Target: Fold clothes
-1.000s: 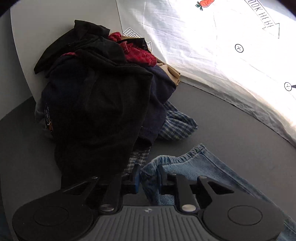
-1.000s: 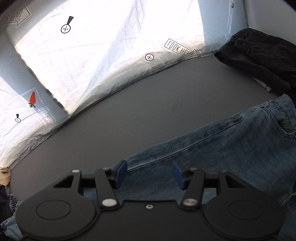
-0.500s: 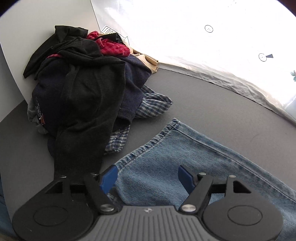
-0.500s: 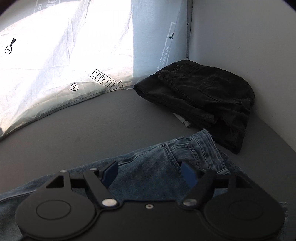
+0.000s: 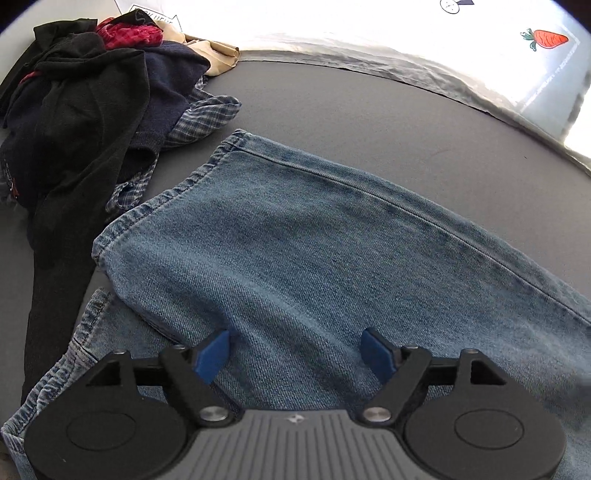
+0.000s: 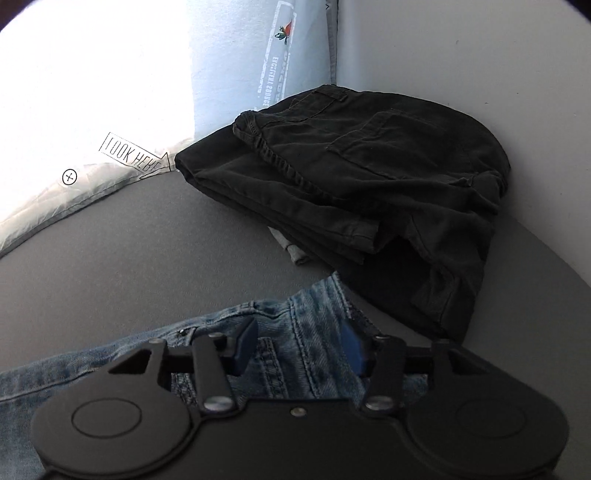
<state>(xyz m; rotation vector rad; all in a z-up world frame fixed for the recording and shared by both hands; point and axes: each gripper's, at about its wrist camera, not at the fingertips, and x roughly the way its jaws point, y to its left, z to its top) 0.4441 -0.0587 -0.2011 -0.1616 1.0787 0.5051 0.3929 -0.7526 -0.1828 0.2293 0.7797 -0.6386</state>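
Observation:
A pair of light blue jeans (image 5: 295, 236) lies flat on the grey table, one leg over the other, hems towards the left. My left gripper (image 5: 295, 354) is open and empty, hovering over the jeans' legs. In the right wrist view the jeans' waistband and belt loops (image 6: 295, 332) lie under my right gripper (image 6: 301, 345), which is open and empty just above them.
A heap of unfolded dark, red and checked clothes (image 5: 92, 96) sits left of the hems. A folded pile of black trousers (image 6: 369, 177) lies in the far right corner against the wall. A white printed sheet (image 5: 406, 33) lines the table's far edge.
My left gripper let go of the jeans' hem, opened and pulled back to the right over the legs. My right gripper swung right along the jeans to the waistband.

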